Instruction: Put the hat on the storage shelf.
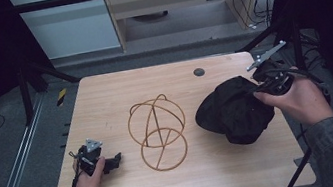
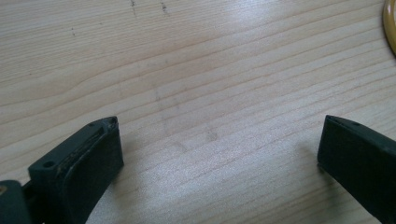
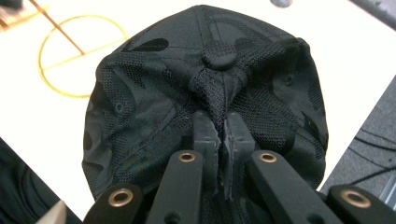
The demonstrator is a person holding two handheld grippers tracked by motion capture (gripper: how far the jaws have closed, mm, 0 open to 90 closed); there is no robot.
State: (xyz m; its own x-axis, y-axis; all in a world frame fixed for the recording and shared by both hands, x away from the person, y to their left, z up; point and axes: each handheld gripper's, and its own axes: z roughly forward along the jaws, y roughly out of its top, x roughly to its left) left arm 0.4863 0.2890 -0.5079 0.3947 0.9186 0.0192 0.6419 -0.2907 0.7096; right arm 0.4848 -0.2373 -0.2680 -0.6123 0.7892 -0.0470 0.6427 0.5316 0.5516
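Note:
A black mesh cap (image 1: 234,110) hangs at the right side of the wooden table (image 1: 104,98). My right gripper (image 1: 261,87) is shut on a pinch of its crown fabric, just below the top button. In the right gripper view the cap (image 3: 154,93) bunches up between the closed fingertips (image 3: 223,122). A gold wire hat stand (image 1: 158,133) made of crossing rings sits at the table's middle. My left gripper (image 1: 114,160) rests low near the front left, jaws wide apart over bare wood (image 2: 219,140), holding nothing.
A small dark round hole (image 1: 198,72) marks the table's far side. The gold ring's edge (image 2: 390,23) shows at the top right of the left gripper view. Black frame bars and cables stand beyond the table's right edge.

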